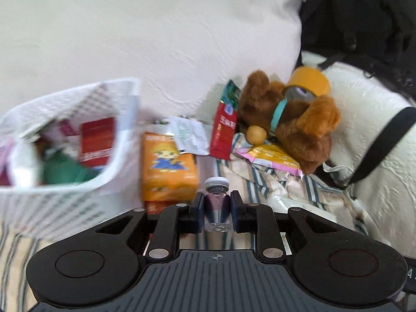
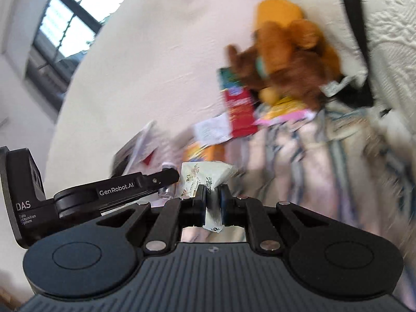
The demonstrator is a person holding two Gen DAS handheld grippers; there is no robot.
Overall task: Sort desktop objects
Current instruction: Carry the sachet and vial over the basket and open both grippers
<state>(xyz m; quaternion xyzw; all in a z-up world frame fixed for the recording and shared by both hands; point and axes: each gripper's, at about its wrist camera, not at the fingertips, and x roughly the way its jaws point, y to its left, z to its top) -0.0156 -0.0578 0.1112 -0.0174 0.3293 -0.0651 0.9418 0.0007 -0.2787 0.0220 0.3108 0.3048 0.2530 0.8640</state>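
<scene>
My left gripper (image 1: 217, 208) is shut on a small clear glass vial (image 1: 217, 202) with a grey cap, held upright above the striped cloth (image 1: 262, 182). To its left stands a white mesh basket (image 1: 65, 200) with red and green packs inside. My right gripper (image 2: 213, 202) is shut on a white tissue packet (image 2: 205, 176) with a floral print, lifted off the cloth. In the right wrist view the left gripper (image 2: 166, 182) shows from the side at the left, with the vial (image 2: 167, 191) between its fingers.
An orange box (image 1: 169, 171), a crumpled receipt (image 1: 191, 135), a red sachet (image 1: 223, 130), a pink-edged snack pack (image 1: 273, 158), a small potato (image 1: 256, 135) and a brown teddy bear (image 1: 293, 119) with an orange tape roll (image 1: 309, 83) lie beyond. A white pillow (image 1: 156, 39) backs them.
</scene>
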